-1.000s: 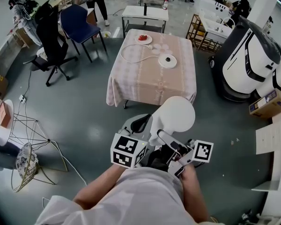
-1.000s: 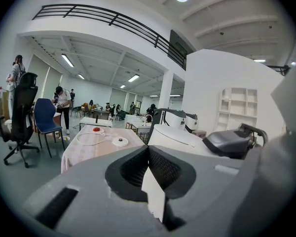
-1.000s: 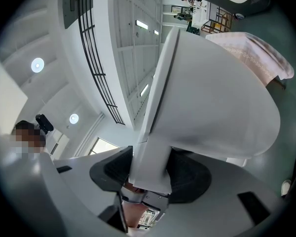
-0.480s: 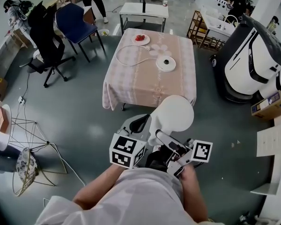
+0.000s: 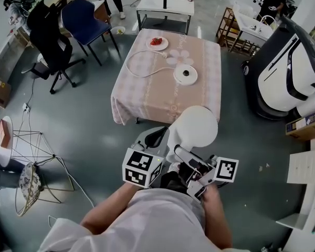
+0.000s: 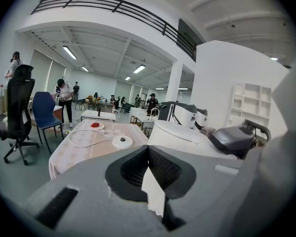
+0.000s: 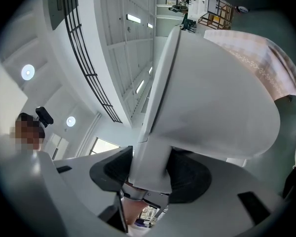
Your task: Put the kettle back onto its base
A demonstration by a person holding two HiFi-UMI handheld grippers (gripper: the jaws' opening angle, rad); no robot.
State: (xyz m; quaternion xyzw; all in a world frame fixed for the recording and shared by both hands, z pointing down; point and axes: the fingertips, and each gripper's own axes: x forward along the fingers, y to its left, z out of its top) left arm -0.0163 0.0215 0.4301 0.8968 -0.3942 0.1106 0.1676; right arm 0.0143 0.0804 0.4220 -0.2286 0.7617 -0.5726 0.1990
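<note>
The right gripper [image 7: 148, 176] pinches the handle [image 7: 155, 132] of the white kettle [image 5: 198, 127], held aloft well short of the table [image 5: 142, 96], the left gripper [image 6: 151, 171] pressed together, and the bare base [image 5: 185, 74] not yet reached

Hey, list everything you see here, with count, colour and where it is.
kettle: 1, white, held off the table
base: 1, white, round, on the table
cord: 1, white, looped on the table left of the base
plate: 1, white with red food, table's far edge
table: 1, pink cloth, ahead
blue chair: 1, left of the table
black chair: 1, far left
machine: 1, white and black, right
left gripper: grey, jaws together, beside the kettle
right gripper: grey, shut on the kettle's handle
</note>
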